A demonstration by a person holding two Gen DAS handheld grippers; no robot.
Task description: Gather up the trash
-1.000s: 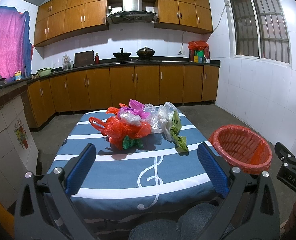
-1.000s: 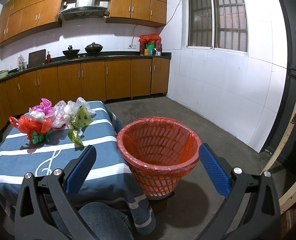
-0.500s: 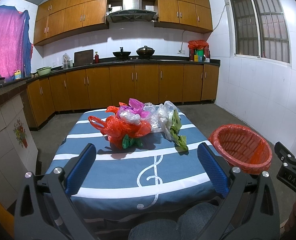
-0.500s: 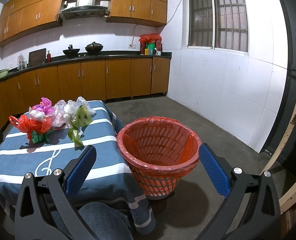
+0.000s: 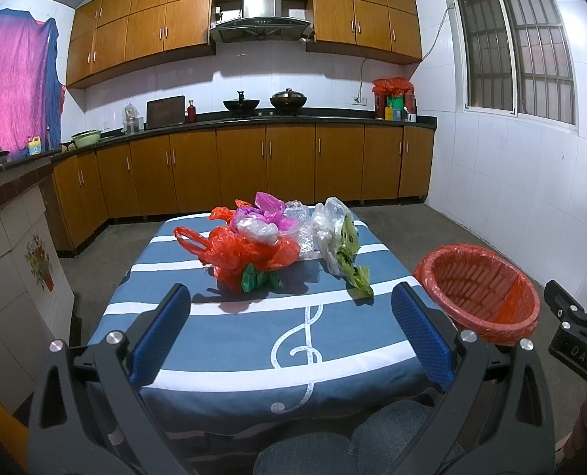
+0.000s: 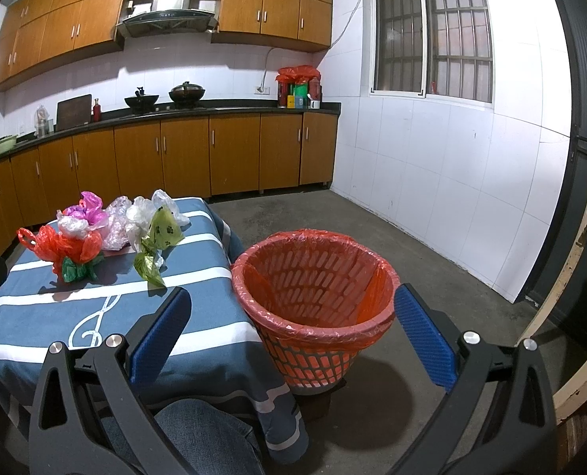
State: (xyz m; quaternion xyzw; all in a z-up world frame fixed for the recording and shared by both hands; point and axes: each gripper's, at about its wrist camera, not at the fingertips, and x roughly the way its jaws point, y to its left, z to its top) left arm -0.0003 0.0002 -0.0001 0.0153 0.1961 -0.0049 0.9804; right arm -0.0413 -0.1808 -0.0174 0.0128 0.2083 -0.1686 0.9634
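Blue-grey tablecloth with white stripes and a white treble clef, red-orange bag, magenta bag, white bags, yellow-green bag with dark paw prints, red basket with red liner, blue-padded black jaws, orange-brown wooden cabinets

Desk, near half: bare striped cloth, open passage up to the bag heap.
Bag heap: spans the far middle of the desk; narrow bare strips on either side.
Basket: just beside the desk's right edge, mouth unobstructed.
Floor right of the basket: clear up to the tiled wall.
Wooden frame: blocks the far right.
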